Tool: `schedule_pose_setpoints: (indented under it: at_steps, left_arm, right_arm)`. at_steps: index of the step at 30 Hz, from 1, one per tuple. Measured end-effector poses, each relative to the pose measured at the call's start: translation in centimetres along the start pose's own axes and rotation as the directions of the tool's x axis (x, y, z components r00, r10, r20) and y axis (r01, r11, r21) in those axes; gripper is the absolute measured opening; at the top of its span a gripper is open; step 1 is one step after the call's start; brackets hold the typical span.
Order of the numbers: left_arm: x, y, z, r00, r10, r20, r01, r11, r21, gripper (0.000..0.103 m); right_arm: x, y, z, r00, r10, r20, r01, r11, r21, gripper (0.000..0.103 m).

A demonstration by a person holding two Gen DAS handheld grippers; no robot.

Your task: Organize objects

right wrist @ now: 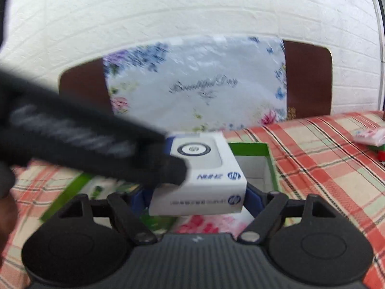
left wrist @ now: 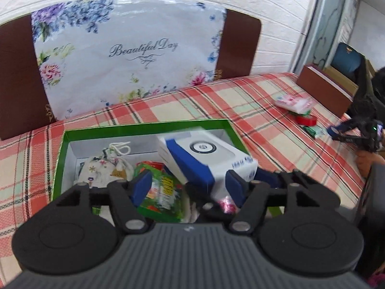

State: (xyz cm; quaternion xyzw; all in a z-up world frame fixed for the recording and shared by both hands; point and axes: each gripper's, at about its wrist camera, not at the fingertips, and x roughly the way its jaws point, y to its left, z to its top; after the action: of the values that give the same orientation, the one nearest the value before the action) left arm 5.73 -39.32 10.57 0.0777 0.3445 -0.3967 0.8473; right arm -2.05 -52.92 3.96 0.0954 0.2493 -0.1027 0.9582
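**Q:** What is the right gripper [right wrist: 196, 195] doing?

**A:** It is holding the white-and-blue box [right wrist: 204, 175]. Its jaws are standing wide, and the blue pads [right wrist: 251, 192] are lying against the box's two short sides. The picture is blurred, but no gap is showing at either side.

**Q:** And the left gripper [left wrist: 190, 187]?

**A:** Its jaws are standing about half open and gripping nothing. One corner of the box [left wrist: 204, 159] is dipping between the fingers, yet the left pad [left wrist: 142, 187] is standing clear of it, with the green packet [left wrist: 163, 190] showing through the gap. In the right wrist view a blurred black shape is crossing in front of the box from the left; what it is cannot be told.

**Q:** Where is the box sitting?

**A:** It is hanging tilted over the open green tray [left wrist: 144, 127], above the tray's right half, and is not resting flat on the floor of it.

**Q:** What else is lying about?

**A:** A white drawstring pouch [left wrist: 103, 168] is lying inside the tray at the left, beside the green packet. The tray is resting on a red plaid cloth [left wrist: 264, 110]. Well apart to the right, a red tape roll [left wrist: 306, 120] and a pink-and-white packet [left wrist: 292, 102] are lying on the cloth.
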Motion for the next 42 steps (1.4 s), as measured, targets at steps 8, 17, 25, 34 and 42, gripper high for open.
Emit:
schedule_pose_setpoints:
  at_steps: [8, 17, 25, 34, 42]
  left_arm:
    - [-1.6, 2.8, -0.9, 0.995, 0.092, 0.041, -0.09, 0.995, -0.05, 0.077]
    - [-6.5, 4.9, -4.9, 0.96, 0.273, 0.065, -0.272, 0.962, -0.014, 0.077]
    - [-10.8, 7.5, -9.1, 0.942, 0.333, 0.031, -0.332, 0.942, -0.052, 0.078]
    - [-15.6, 11.3, -13.2, 0.919, 0.393, 0.02, -0.388, 0.914, -0.12, 0.084]
    - [-18.6, 12.2, -15.3, 0.904, 0.423, 0.062, -0.414, 0.903, -0.114, 0.092]
  right_arm:
    - [0.0, -0.8, -1.4, 0.993, -0.064, 0.1, 0.054, 0.993, 0.104, 0.095]
    - [-7.2, 1.8, -4.7, 0.969, -0.11, 0.219, 0.069, 0.98, 0.188, 0.095]
    - [-11.5, 5.5, -6.9, 0.982, -0.029, 0.186, -0.012, 0.977, 0.213, 0.082]
    - [-13.5, 11.1, -9.0, 0.991, 0.058, 0.117, -0.081, 0.976, 0.2, 0.073]
    - [-15.7, 13.5, -9.2, 0.99, 0.069, 0.127, -0.095, 0.973, 0.21, 0.074]
